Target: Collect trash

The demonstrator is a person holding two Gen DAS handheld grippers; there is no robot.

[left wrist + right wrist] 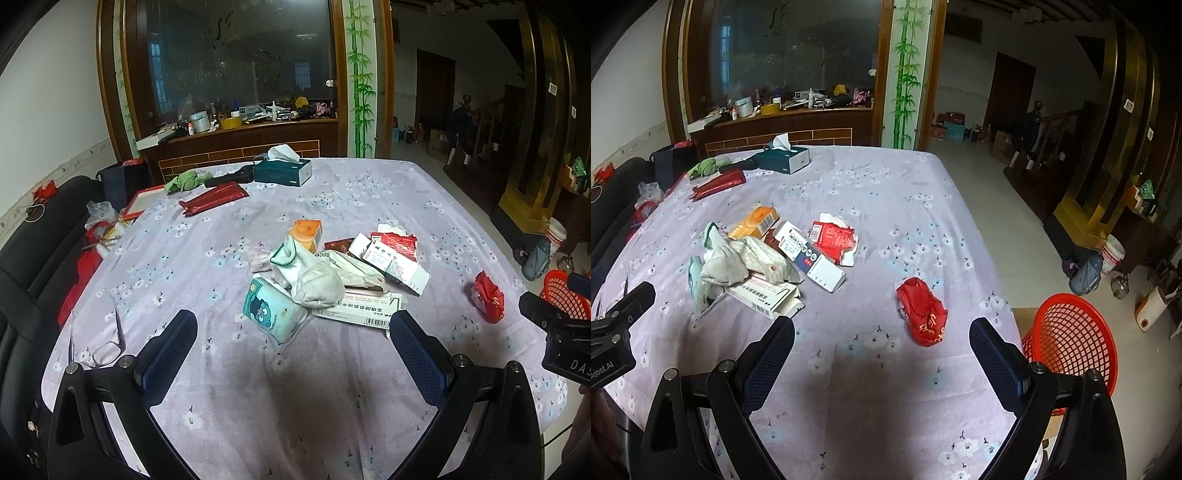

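Trash pile (332, 273) outside red basket (1071, 339)

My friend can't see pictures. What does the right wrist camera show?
The open right hand-held gripper hovers over a table with a purple flowered cloth, just short of a crumpled red wrapper. A pile of boxes and a white sock lies to the left; a red basket waits off the table's right edge.

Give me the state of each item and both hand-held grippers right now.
Left hand-held gripper: open, empty, above the table.
Right hand-held gripper: open, empty.
Red wrapper: crumpled, lying alone near the table edge.
Red basket: upright beside the table, looks empty.
White medicine box: end flap open.
Red carton: torn open, flattened.
Tissue box: tissue sticking out.
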